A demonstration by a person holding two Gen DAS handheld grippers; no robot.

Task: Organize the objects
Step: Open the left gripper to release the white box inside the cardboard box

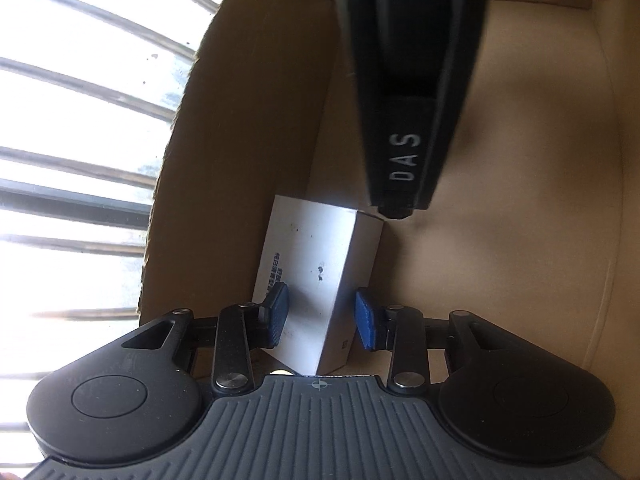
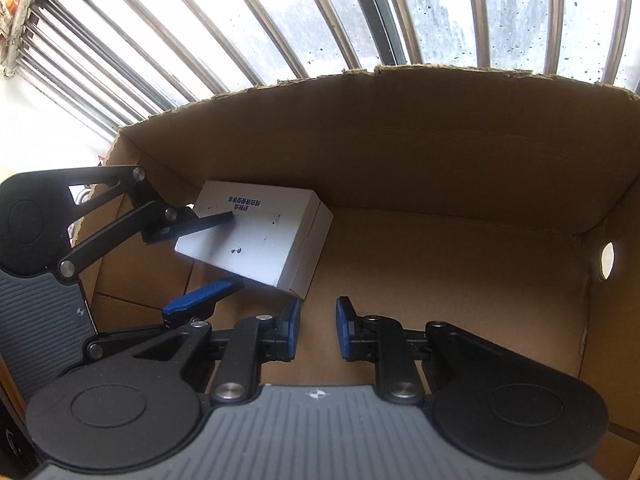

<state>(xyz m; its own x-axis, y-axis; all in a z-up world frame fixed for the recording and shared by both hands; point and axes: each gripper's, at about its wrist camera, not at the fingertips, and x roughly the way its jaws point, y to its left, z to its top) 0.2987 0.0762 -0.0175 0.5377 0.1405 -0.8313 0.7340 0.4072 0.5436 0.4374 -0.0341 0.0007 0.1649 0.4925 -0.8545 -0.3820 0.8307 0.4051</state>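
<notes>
Room: barred window | cardboard box holds white carton | left hand-held gripper straddles carton, contact unclear | right hand-held gripper narrowly parted, empty

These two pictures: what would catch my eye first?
A white carton lies tilted in the left corner of a big brown cardboard box, the left tongs straddling it. The right tongs hang over the bare box floor, holding nothing. Behind the box, a bright barred window.
</notes>
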